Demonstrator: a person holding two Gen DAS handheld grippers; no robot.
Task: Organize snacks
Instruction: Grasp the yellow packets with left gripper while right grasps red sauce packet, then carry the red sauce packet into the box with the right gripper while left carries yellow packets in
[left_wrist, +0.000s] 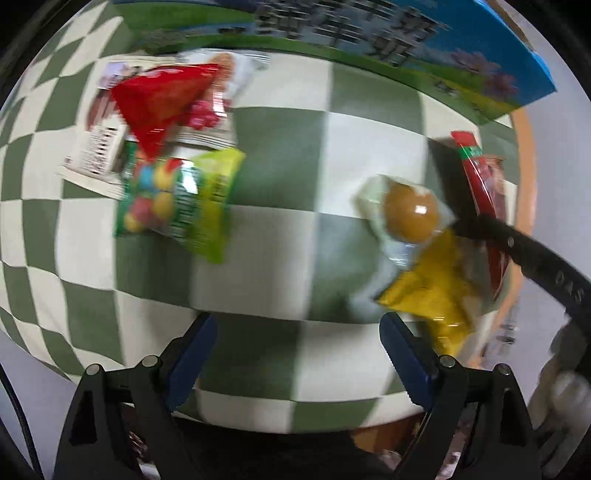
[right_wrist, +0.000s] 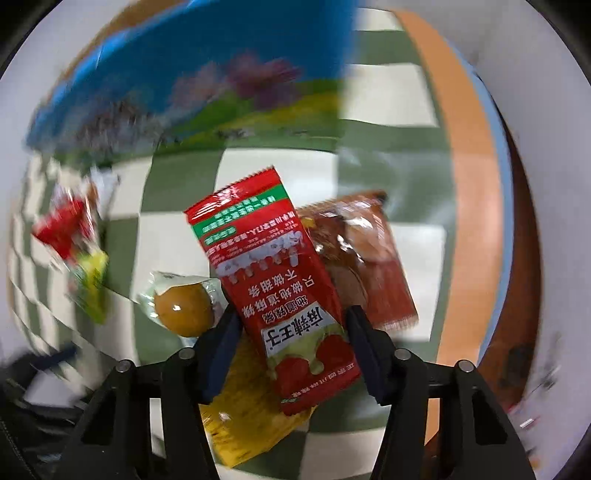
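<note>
We have the red spicy-strip packet (right_wrist: 275, 295) between our right gripper's (right_wrist: 291, 332) closing pads, atop the yellow packet (right_wrist: 243, 417) on the checkered cloth (left_wrist: 280, 158), while our left gripper (left_wrist: 297, 343) hangs open and empty, leaving every snack outside the blue box (right_wrist: 207, 70).

Both wrist cameras looked steeply down along their own fingers at the checked tablecloth (left_wrist: 280, 155), from close above. The left view took in the cloth's middle; the right view hung nearer, over the edge by the red packet (right_wrist: 273, 280). Both shared the wrapped egg (left_wrist: 410, 214), the yellow packet (left_wrist: 436, 295) and the blue box (right_wrist: 207, 66).
</note>
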